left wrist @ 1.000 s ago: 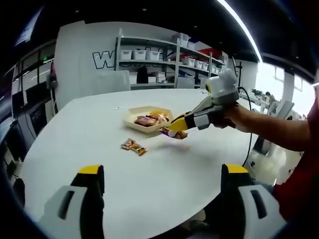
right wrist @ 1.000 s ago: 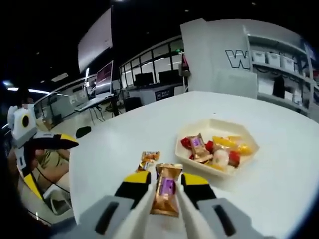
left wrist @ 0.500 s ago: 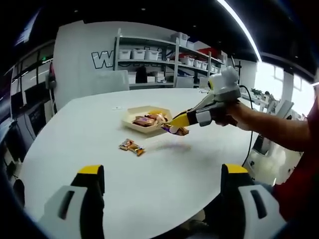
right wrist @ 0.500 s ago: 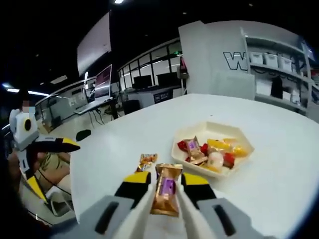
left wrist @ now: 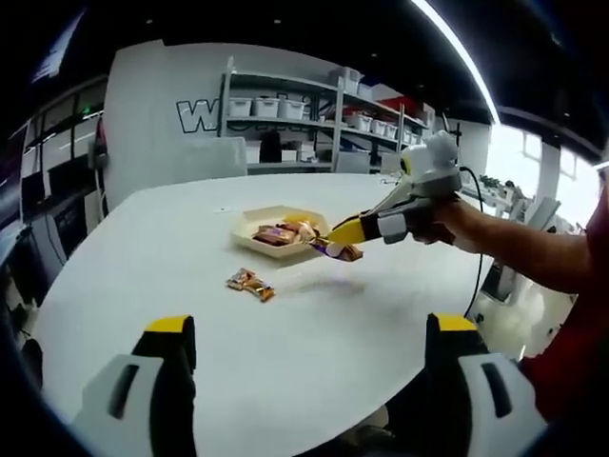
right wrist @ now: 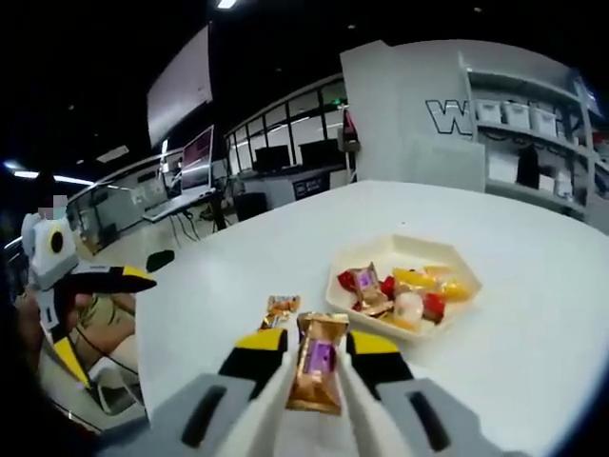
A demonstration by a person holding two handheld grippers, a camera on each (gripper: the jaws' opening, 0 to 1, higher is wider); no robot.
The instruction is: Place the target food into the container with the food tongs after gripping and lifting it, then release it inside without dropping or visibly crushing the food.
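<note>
Candy (right wrist: 317, 373) in crinkly gold-purple foil sits clamped in right hand-held gripper (right wrist: 318, 354); left hand-held gripper (left wrist: 309, 328) gapes wide.

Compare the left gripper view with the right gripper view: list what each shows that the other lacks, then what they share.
Left gripper view alone: a person's hand holding the right gripper from the side, above the table, and the left gripper's own jaws standing wide apart with nothing between them.

Right gripper view alone: the purple and gold wrapper close up between the right gripper's jaws, and the left gripper at the table's edge.

Shared: the white table, the tray of wrapped sweets and the loose sweet lying on the table.
</note>
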